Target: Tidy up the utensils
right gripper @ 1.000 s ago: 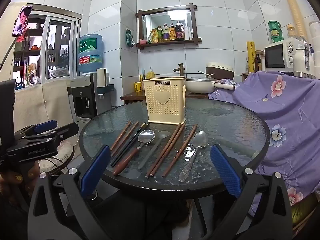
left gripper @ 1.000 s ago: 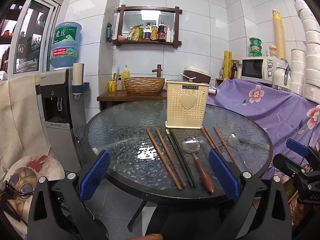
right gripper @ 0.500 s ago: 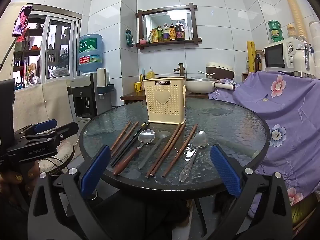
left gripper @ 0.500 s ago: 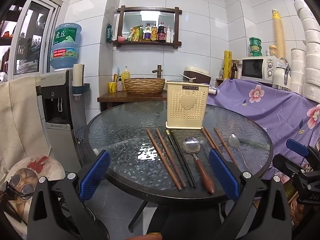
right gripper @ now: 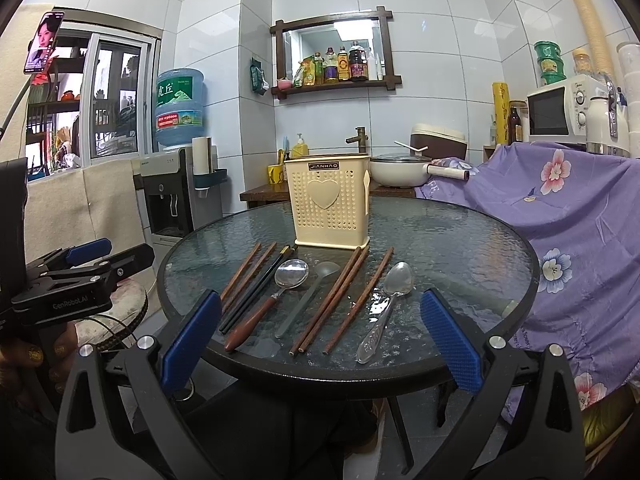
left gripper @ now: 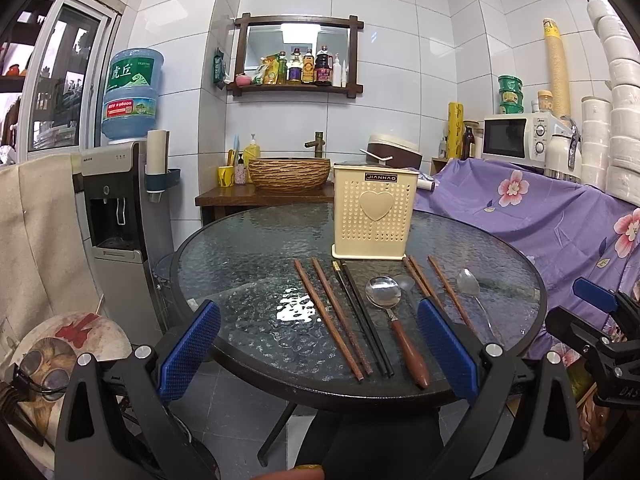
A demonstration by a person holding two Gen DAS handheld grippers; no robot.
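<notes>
Round glass desk (right gripper: 460,240) carrying cream perforated utensil holder (right gripper: 330,204) at rear, chopsticks (right gripper: 328,300) and spoons (right gripper: 386,300) laid flat before it; left hand-held gripper (left gripper: 318,352) and right hand-held gripper (right gripper: 320,340) both wide, empty, at near edge.

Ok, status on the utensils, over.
Left gripper, right gripper open, empty. Chopsticks and spoons flat on round glass table; cream perforated holder unobstructed.

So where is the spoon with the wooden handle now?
The wooden-handled spoon lies flat on the glass table, in front of the cream holder, between the black chopsticks and a plain metal spoon.
</notes>
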